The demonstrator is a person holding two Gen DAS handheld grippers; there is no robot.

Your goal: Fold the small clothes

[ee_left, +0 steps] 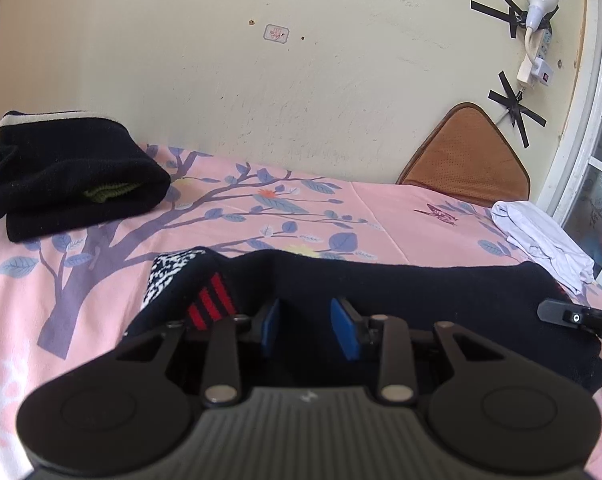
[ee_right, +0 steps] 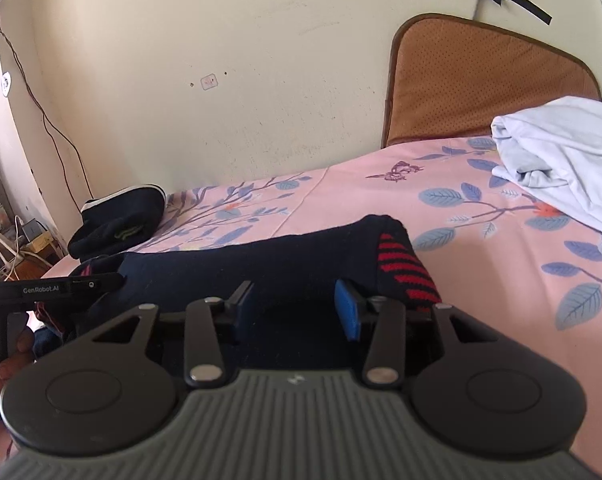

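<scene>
1. Leftmost, a folded black garment (ee_left: 73, 176) with a green edge sits on the bed (ee_left: 381, 208) close to the wall, apparently a piece already done.
2. Nearer the front, the dark garment (ee_left: 401, 292) being worked on lies across the pink floral bed sheet as a long band; its left end shows red stripes and a black-and-white speckled patch.
3. The left hand-held gripper (ee_left: 312, 326) sits low over that left end with its blue pads apart, the cloth under and between them but not pinched.
4. The right hand-held gripper (ee_right: 297, 312) is likewise spread wide, at the garment's right end just beside the red-striped cuff (ee_right: 405, 268); nothing is clamped.
5. Judging from this, the step in hand is setting up a grasp on both ends of the band before a fold.
6. The next move likely calls for both jaws to close on the near edge, gathering every layer, then lift together and carry it across evenly so the thick knit does not slump.
7. Farthest right, a crumpled white garment (ee_right: 561, 156) waits on the bed near a brown cushion (ee_right: 481, 80) leaning on the wall.
</scene>
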